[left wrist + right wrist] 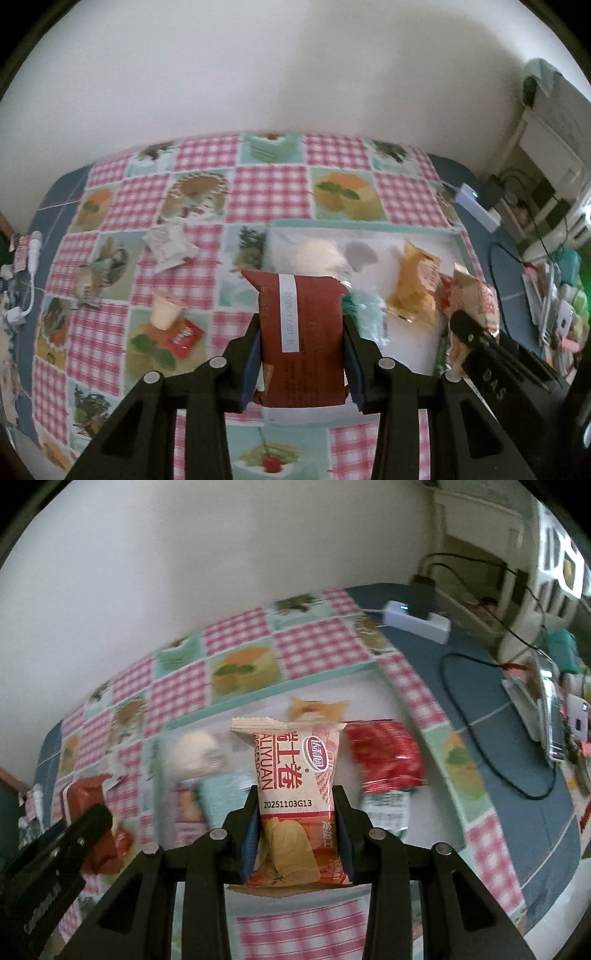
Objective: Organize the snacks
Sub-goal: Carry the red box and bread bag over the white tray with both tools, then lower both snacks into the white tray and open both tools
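Note:
My left gripper is shut on a dark red-brown snack pack with a white date strip, held above the near left edge of a white tray with a mint rim. My right gripper is shut on a cream and red snack pack, held over the same tray. In the tray lie a round pale bun pack, an orange pack, a mint pack and a red pack. Each gripper shows at the edge of the other's view.
Loose snacks lie on the checked tablecloth left of the tray: a white crumpled pack, a cream cup, a small red sachet, a greenish pack. A white power strip with cables sits right of the cloth.

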A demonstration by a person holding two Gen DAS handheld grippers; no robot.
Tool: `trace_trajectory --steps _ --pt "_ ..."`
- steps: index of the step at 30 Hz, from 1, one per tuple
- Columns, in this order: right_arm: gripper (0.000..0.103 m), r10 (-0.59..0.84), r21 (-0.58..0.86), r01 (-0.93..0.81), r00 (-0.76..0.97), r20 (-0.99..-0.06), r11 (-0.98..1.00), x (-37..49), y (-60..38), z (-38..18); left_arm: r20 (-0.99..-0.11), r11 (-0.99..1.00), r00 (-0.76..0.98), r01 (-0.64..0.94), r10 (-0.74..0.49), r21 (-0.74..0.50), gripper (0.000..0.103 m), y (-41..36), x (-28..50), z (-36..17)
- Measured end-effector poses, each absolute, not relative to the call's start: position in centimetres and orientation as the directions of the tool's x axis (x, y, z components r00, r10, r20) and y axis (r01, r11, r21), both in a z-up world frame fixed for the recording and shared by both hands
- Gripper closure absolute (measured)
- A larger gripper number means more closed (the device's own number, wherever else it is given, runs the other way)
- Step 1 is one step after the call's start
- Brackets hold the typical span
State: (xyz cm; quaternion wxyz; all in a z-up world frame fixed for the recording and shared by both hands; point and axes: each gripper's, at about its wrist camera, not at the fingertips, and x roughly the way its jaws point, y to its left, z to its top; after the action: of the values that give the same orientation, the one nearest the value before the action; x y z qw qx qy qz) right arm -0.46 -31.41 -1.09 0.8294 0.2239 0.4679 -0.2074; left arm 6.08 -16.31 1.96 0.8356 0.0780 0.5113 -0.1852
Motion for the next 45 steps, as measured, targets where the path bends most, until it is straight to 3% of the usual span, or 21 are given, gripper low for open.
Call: trace_trajectory --steps 19,22,24,27,29,33,37,42,45 --pt "0.065 -0.105 0.148 0.589 0.373 -0.922 0.794 -0.4 -33.0 -5.0 -0.937 0.891 0.241 0.435 -0.254 -0.13 0.06 -19.0 5.6 -2.1" --pt "0.065 -0.094 0.139 0.591 0.347 -0.933 0.795 -0.3 -32.9 -5.7 -0.938 0.895 0.249 0.431 -0.239 -0.114 0.05 -18.9 5.7 -2.1" --pt "0.065 -0.092 0.138 0.602 0.335 -0.938 0.787 -0.5 -33.0 -5.9 -0.938 0.901 0.259 0.422 -0.231 -0.106 0.038 -18.7 5.9 -2.1" --pt "0.061 -0.088 0.145 0.612 0.335 -0.938 0.777 -0.7 -33.3 -5.8 -0.934 0.902 0.253 0.411 -0.251 -0.131 0.035 -18.2 6.1 -1.8" --pt "0.052 -0.09 0.145 0.615 0.335 -0.938 0.775 -0.7 -33.2 -5.6 -0.933 0.903 0.258 0.41 -0.249 -0.128 0.034 -18.2 6.2 -1.7" --pt "0.051 -0.086 0.156 0.615 0.345 -0.935 0.773 -0.5 -33.2 -5.2 -0.927 0.902 0.269 0.41 -0.263 -0.137 0.029 -18.0 6.3 -1.1" --pt "0.043 -0.096 0.168 0.62 0.369 -0.924 0.766 -1.0 -33.5 -4.1 -0.917 0.909 0.288 0.39 -0.276 -0.151 0.024 -17.1 6.6 -0.3" --pt "0.032 -0.112 0.179 0.621 0.4 -0.91 0.763 -1.1 -33.6 -3.0 -0.908 0.931 0.323 0.33 -0.267 -0.157 0.003 -15.4 7.5 0.2" --pt "0.03 -0.113 0.178 0.613 0.405 -0.907 0.77 -0.9 -33.4 -2.9 -0.903 0.955 0.368 0.27 -0.223 -0.125 0.0 -13.9 8.1 0.3"
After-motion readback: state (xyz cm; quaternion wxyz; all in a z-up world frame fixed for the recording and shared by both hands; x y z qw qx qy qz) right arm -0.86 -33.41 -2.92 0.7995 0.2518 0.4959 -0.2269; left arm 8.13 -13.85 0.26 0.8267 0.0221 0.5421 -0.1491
